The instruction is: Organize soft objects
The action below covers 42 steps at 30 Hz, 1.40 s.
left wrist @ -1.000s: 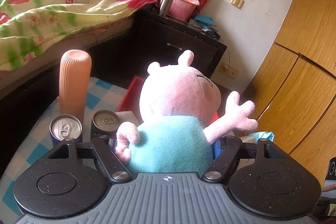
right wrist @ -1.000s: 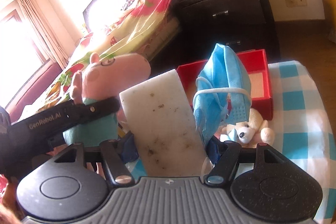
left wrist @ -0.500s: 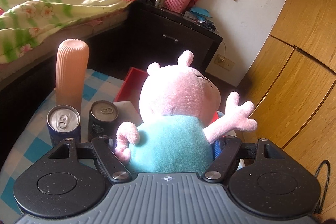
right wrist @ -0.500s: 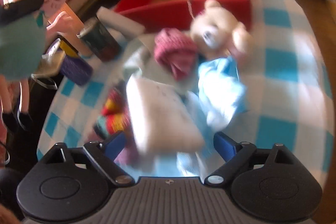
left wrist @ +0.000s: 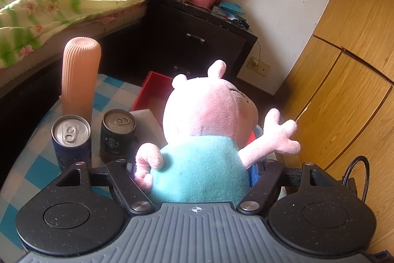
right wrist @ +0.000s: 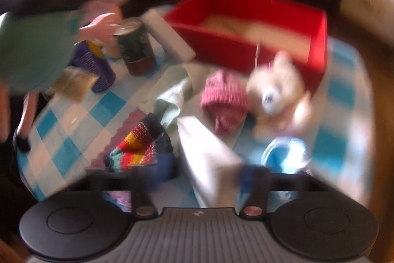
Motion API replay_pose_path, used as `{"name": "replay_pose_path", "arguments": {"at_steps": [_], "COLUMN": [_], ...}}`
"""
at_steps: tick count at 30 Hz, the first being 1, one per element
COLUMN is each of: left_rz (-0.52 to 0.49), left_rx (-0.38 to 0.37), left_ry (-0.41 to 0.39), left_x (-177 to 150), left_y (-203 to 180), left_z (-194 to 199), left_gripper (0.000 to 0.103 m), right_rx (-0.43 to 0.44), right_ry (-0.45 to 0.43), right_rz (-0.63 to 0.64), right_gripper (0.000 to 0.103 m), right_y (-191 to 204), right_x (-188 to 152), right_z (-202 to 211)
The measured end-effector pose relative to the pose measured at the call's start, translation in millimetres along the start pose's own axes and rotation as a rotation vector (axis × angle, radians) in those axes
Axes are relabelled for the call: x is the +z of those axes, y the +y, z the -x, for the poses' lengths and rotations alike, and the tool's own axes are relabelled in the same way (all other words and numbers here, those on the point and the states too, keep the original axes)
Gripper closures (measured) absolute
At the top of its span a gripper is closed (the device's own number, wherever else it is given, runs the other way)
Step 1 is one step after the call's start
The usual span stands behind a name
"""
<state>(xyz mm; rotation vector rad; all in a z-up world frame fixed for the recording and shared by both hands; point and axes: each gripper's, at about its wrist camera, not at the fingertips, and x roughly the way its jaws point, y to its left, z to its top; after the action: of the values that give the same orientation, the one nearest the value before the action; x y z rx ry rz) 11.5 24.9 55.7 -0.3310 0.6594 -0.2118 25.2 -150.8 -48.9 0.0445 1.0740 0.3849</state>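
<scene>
Since a second ago the right gripper (right wrist: pixel 199 171) has dropped the white sponge (right wrist: pixel 209 159) and blue mask (right wrist: pixel 283 154) low in the frame, its fingers closing, while the left gripper (left wrist: pixel 197 171) still clamps the pig plush (left wrist: pixel 204 139), unsorted.

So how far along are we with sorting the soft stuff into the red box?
Barely started: the red box looks empty. In hand: the left tongs grip the pink pig plush; the right tongs are closing around the white sponge. Left on the table: bear plush, pink knit, striped knit, blue mask.
</scene>
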Motion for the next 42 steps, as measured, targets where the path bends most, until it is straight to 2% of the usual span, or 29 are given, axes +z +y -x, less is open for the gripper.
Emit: {"name": "replay_pose_path", "arguments": {"at_steps": [1,4,10,14,16,19,21,23,26,29,32,34,36,39,40,42], "left_rz": [-0.002,0.0,-0.014,-0.028,-0.053,-0.09,-0.11,-0.12,-0.142,-0.202,-0.181,-0.172,-0.188,-0.138,-0.11,-0.089], "left_rx": [0.003,0.011,0.024,0.033,0.043,0.057,0.061,0.067,0.088,0.21,0.303,0.327,0.328,0.335,0.343,0.339], "left_ry": [0.002,0.015,-0.01,-0.087,-0.126,-0.176,-0.172,-0.126,-0.004,0.117,0.172,0.224,0.327,0.444,0.476,0.489], "left_x": [0,0,3,15,23,33,36,30,3,-25,-27,-23,-21,-30,-35,-42], "left_y": [0,1,-7,-17,-26,-38,-42,-38,-18,6,32,46,57,75,82,91], "left_z": [-1,-4,-6,0,1,0,-5,-7,-4,-4,-4,-13,-31,-59,-67,-76], "left_gripper": [0.031,0.031,0.031,0.033,0.033,0.033,0.035,0.034,0.024,0.024,0.024,0.024,0.023,0.027,0.032,0.029], "right_rx": [-0.004,0.015,0.059,0.061,0.031,0.004,-0.001,-0.014,-0.002,0.006,0.028,0.055,0.056,0.068,0.072,0.073], "right_ry": [0.001,-0.015,-0.214,-0.362,-0.422,-0.477,-0.491,-0.496,-0.467,-0.412,-0.364,-0.347,-0.347,-0.345,-0.344,-0.342], "right_rz": [-0.004,-0.01,-0.073,-0.109,-0.103,-0.111,-0.121,-0.13,-0.139,-0.122,-0.107,-0.105,-0.094,-0.093,-0.09,-0.081], "right_gripper": [0.102,0.102,0.102,0.102,0.102,0.102,0.102,0.102,0.102,0.102,0.102,0.102,0.102,0.102,0.102,0.102], "right_y": [-1,0,0,-1,1,1,-2,-6,-13,-15,-11,-8,-4,1,3,5], "right_x": [-3,-3,14,31,39,51,58,60,57,53,46,44,42,43,43,42], "right_z": [-1,8,64,96,107,112,112,110,101,88,76,72,72,71,70,70]}}
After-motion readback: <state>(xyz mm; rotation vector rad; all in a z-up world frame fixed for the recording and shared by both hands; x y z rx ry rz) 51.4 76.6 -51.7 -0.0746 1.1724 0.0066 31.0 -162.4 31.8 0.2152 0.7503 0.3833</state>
